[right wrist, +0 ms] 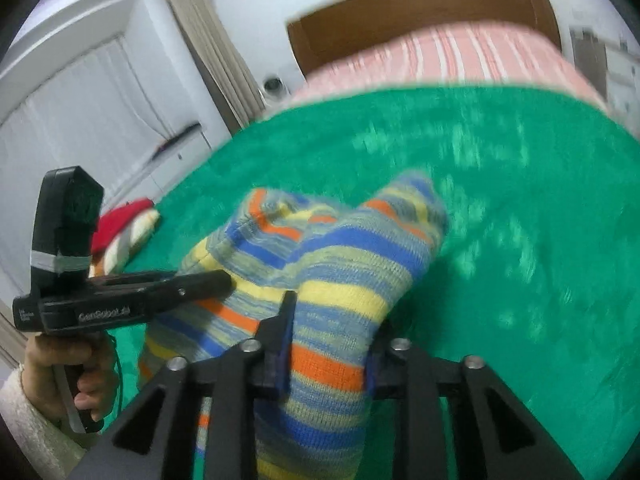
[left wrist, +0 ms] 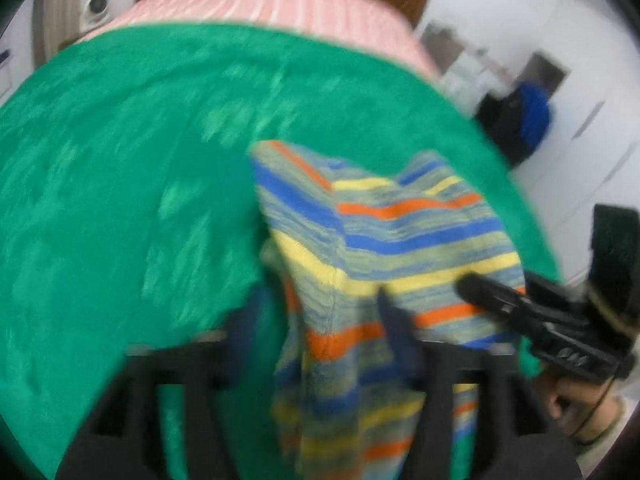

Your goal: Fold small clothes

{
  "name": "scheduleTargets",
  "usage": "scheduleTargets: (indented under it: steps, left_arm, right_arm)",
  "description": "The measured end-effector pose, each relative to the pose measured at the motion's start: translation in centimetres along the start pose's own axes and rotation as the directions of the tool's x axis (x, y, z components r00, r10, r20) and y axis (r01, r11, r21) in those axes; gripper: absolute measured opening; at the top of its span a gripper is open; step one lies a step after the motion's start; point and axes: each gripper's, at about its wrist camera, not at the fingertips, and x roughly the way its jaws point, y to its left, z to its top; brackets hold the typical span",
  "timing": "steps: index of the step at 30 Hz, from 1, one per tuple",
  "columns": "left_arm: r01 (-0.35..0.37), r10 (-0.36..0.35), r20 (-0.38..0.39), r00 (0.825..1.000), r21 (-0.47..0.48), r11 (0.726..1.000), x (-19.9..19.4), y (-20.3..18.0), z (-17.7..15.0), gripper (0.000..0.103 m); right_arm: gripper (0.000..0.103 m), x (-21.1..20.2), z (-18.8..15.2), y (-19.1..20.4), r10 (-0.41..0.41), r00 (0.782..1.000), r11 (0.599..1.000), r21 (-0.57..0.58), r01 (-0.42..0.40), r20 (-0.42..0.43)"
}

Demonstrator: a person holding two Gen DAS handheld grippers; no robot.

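A striped knit garment (left wrist: 384, 232) in blue, yellow, orange and grey hangs bunched above a green blanket (left wrist: 132, 168). My left gripper (left wrist: 320, 320) is shut on its near edge, with cloth between the fingers. It also shows in the right wrist view (right wrist: 216, 284), gripping the garment (right wrist: 320, 264) from the left. My right gripper (right wrist: 332, 332) is shut on the cloth too; in the left wrist view (left wrist: 472, 288) its tip presses into the garment from the right. Both frames are blurred.
The green blanket (right wrist: 520, 220) covers a bed with a pink striped sheet (right wrist: 460, 56) and wooden headboard (right wrist: 420, 4). A red and white cloth (right wrist: 124, 232) lies at the blanket's left edge. A blue and black object (left wrist: 520, 120) sits beside the bed.
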Motion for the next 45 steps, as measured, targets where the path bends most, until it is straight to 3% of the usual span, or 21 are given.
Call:
scheduleTargets:
  steps: [1, 2, 3, 4, 5, 7, 8, 10, 14, 16, 19, 23, 27, 32, 34, 36, 39, 45]
  left_arm:
    - [-0.032, 0.032, -0.016, 0.999, 0.001, 0.999, 0.2, 0.4, -1.0, 0.069]
    - [-0.057, 0.057, -0.015, 0.998, 0.02, 0.998, -0.2, 0.4, -2.6, 0.069]
    - [-0.071, 0.071, -0.001, 0.997, 0.037, 0.997, -1.0, 0.2, -3.5, 0.07]
    - [-0.093, 0.092, 0.021, 0.996, 0.057, 0.994, -2.0, 0.0, -4.4, 0.071]
    - [-0.129, 0.124, 0.062, 0.99, 0.089, 0.988, -3.7, -0.8, -5.7, 0.075]
    - [-0.181, 0.165, 0.134, 0.977, 0.12, 0.976, -6.4, -2.2, -7.2, 0.088]
    - [-0.208, 0.182, 0.188, 0.965, 0.132, 0.969, -8.1, -3.2, -7.9, 0.097]
    - [-0.243, 0.201, 0.261, 0.944, 0.14, 0.96, -10.2, -4.6, -8.5, 0.101]
    - [-0.34, 0.281, 0.385, 0.879, 0.094, 0.936, -14.1, -7.6, -9.2, 0.102]
    - [-0.31, 0.264, 0.402, 0.877, 0.053, 0.949, -15.3, -8.1, -9.3, 0.102]
    - [-0.263, 0.243, 0.39, 0.888, -0.002, 0.965, -16.5, -8.1, -9.4, 0.102]
    - [-0.279, 0.273, 0.394, 0.878, -0.041, 0.959, -17.6, -8.4, -10.2, 0.102]
    - [-0.331, 0.33, 0.392, 0.859, -0.067, 0.941, -18.8, -9.0, -11.5, 0.102]
    - [-0.424, 0.413, 0.406, 0.815, -0.067, 0.903, -19.6, -9.7, -12.4, 0.102]
    - [-0.441, 0.428, 0.406, 0.808, -0.066, 0.895, -19.9, -9.9, -12.6, 0.103]
    - [-0.442, 0.429, 0.385, 0.817, -0.058, 0.895, -20.0, -9.9, -12.8, 0.102]
    - [-0.422, 0.405, 0.336, 0.85, -0.026, 0.906, -19.6, -9.7, -13.2, 0.103]
    - [-0.388, 0.372, 0.281, 0.884, 0.0, 0.922, -18.9, -9.9, -14.8, 0.103]
  right_arm:
    - [0.057, 1.1, -0.8, -0.8, -0.017, 0.996, 0.999, 0.026, 0.02, -0.084]
    - [0.063, 1.9, -2.0, -1.9, -0.044, 0.985, 0.997, 0.056, 0.054, -0.167]
    - [0.064, 1.3, -3.4, -2.7, -0.049, 0.981, 0.995, 0.078, 0.064, -0.185]
    - [0.068, 0.8, -3.9, -3.1, -0.048, 0.982, 0.995, 0.079, 0.063, -0.182]
    - [0.079, -0.8, -5.1, -3.3, -0.059, 0.983, 0.996, 0.061, 0.07, -0.174]
    - [0.088, -3.6, -6.6, -3.1, -0.1, 0.984, 0.994, 0.017, 0.104, -0.144]
    - [0.091, -4.9, -7.0, -2.9, -0.114, 0.986, 0.993, -0.003, 0.114, -0.124]
    - [0.099, -8.0, -7.8, -2.0, -0.148, 0.986, 0.988, -0.055, 0.144, -0.072]
    - [0.1, -13.5, -8.1, 0.7, -0.218, 0.973, 0.959, -0.166, 0.228, 0.077]
    - [0.101, -15.4, -8.3, 2.1, -0.247, 0.96, 0.943, -0.196, 0.269, 0.133]
    - [0.102, -17.4, -8.7, 3.4, -0.266, 0.945, 0.932, -0.198, 0.303, 0.19]
    - [0.102, -18.7, -9.9, 4.6, -0.258, 0.945, 0.934, -0.197, 0.298, 0.202]
    - [0.102, -19.4, -10.8, 5.4, -0.271, 0.939, 0.927, -0.205, 0.314, 0.213]
    - [0.102, -20.3, -11.4, 6.2, -0.275, 0.933, 0.925, -0.199, 0.323, 0.232]
    - [0.102, -20.6, -11.5, 6.5, -0.283, 0.929, 0.923, -0.197, 0.331, 0.237]
    - [0.102, -20.7, -11.5, 6.6, -0.292, 0.927, 0.923, -0.184, 0.338, 0.236]
    - [0.102, -20.6, -11.5, 6.7, -0.331, 0.92, 0.918, -0.153, 0.366, 0.21]
    - [0.102, -20.3, -12.0, 7.0, -0.308, 0.944, 0.942, -0.104, 0.32, 0.123]
